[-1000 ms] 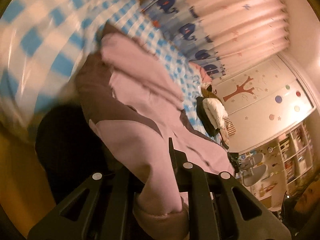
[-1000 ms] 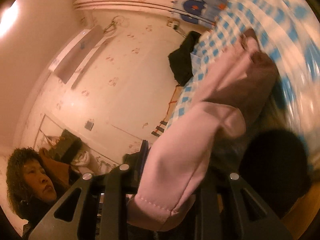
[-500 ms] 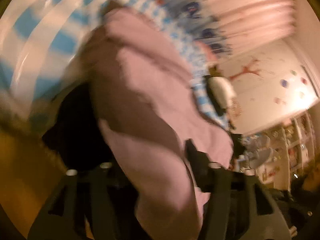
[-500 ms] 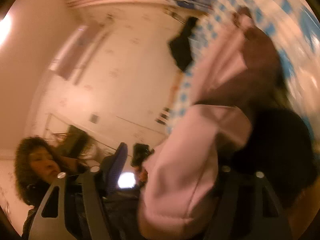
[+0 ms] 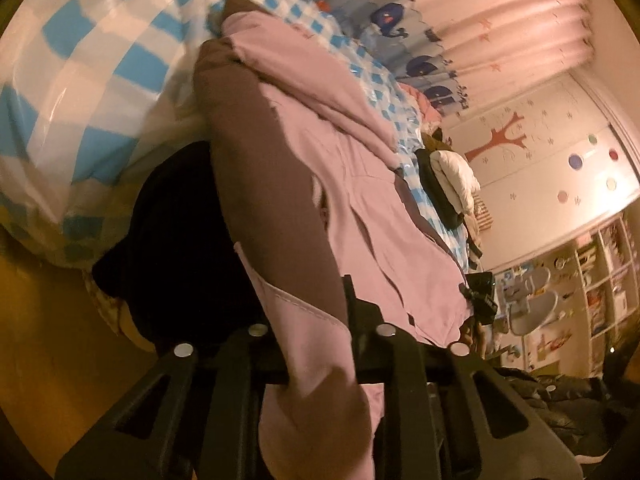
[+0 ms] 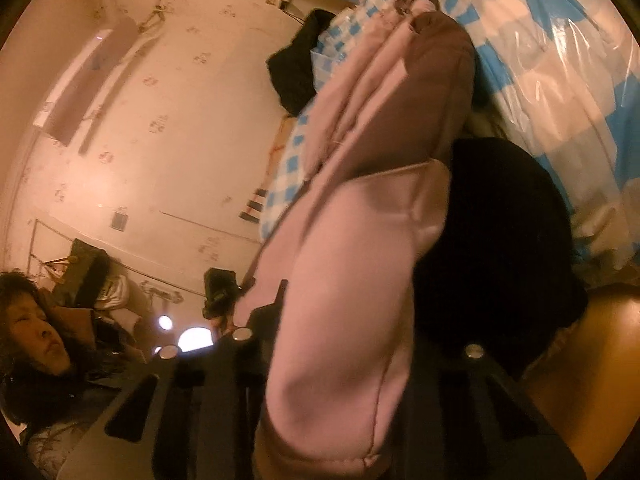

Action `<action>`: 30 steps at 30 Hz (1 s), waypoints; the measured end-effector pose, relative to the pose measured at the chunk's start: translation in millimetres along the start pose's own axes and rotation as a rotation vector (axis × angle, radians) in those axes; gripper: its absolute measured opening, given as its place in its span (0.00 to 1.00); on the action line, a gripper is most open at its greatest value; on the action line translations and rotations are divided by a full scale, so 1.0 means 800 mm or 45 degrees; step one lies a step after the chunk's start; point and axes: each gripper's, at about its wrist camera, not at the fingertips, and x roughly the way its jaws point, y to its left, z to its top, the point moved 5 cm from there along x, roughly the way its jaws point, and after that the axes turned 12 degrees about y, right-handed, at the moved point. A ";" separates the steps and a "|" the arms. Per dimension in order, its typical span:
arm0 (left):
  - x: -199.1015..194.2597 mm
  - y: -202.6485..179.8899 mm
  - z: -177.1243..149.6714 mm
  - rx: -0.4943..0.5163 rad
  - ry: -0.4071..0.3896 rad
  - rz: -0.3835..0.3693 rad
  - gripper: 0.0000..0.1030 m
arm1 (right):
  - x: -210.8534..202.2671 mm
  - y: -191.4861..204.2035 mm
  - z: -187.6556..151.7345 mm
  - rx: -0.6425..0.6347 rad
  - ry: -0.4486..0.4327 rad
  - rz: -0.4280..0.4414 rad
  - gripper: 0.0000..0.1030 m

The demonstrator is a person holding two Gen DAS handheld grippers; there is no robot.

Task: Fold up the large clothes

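Nearest: left gripper point(image 5: 316, 344) and right gripper point(image 6: 344, 344), each pinching an end of the pink garment point(image 5: 360, 184), fingers clamped on cloth. It hangs from both, trailing onto the blue-checked bed cover point(image 5: 80, 72).

Step, by my reading: carrying a fold across. Next: lay held edge squarely, keep both ends level.

Far: wall shelves point(image 5: 600, 272), cluttered; contents too small to tell.

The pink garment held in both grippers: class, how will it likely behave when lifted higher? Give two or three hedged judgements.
The pink garment probably hangs floppy: it drapes and creases between the left gripper and the bed. It looks thick and padded at the right gripper, so likely fairly heavy. The bulging fabric suggests it won't slip out easily.
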 end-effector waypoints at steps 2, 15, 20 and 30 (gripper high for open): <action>-0.006 -0.014 -0.001 0.036 -0.021 -0.013 0.14 | -0.001 0.016 0.000 -0.047 -0.030 0.051 0.27; -0.022 -0.002 -0.031 0.074 0.020 -0.148 0.19 | -0.011 0.008 -0.030 -0.103 -0.014 0.193 0.39; 0.000 0.003 -0.050 0.093 0.120 -0.171 0.51 | -0.006 -0.002 -0.042 -0.063 0.029 0.174 0.61; -0.031 -0.048 -0.036 0.251 -0.047 -0.223 0.15 | -0.019 0.049 -0.019 -0.235 -0.124 0.316 0.35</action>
